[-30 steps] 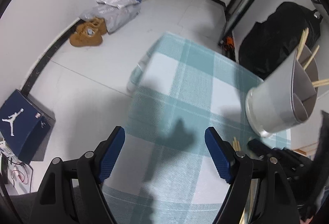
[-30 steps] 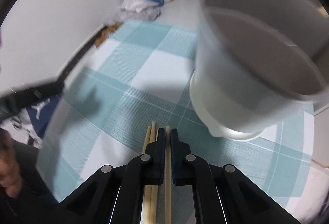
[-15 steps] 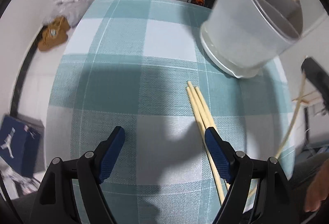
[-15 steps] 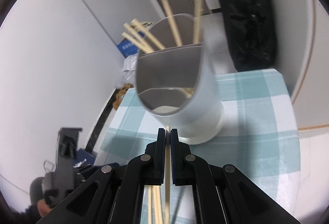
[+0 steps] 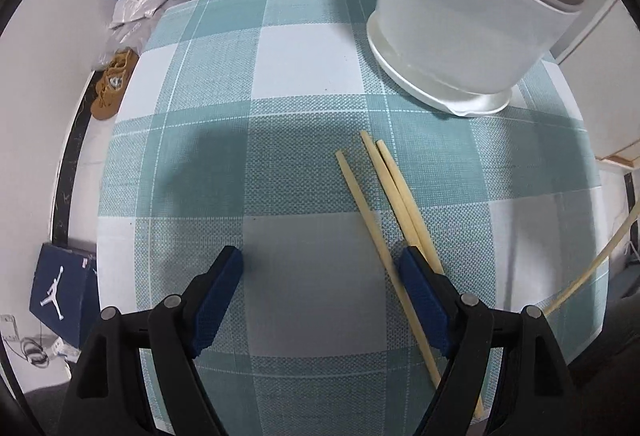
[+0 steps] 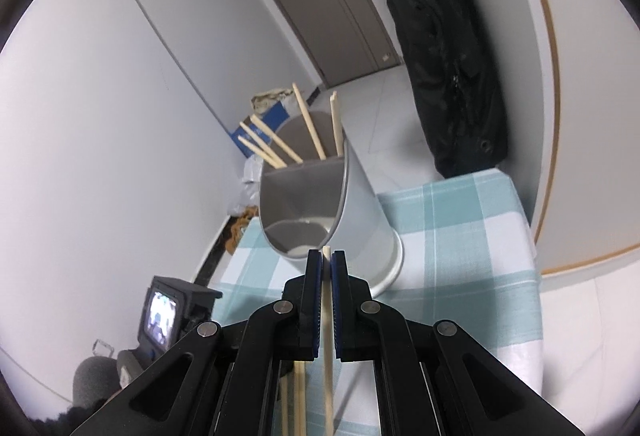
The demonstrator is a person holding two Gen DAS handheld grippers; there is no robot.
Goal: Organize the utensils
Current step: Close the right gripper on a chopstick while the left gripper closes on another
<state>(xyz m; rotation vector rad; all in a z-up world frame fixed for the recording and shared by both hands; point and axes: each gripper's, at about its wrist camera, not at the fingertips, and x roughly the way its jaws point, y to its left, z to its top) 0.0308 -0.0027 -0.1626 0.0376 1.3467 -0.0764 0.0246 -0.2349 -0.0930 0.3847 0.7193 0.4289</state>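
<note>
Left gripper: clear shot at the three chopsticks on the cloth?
Probably yes. The left gripper is open, pointing down at the checked cloth, and the three loose chopsticks lie uncovered beside its right finger. It would need a small sideways shift; the holder stands clear.

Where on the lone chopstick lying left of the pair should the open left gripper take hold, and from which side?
Mid-length on the lone chopstick, from above, jaws straddling its width. It lies flat on the checked tablecloth, apart from the pair, so the left gripper probably fits there without touching them.
</note>
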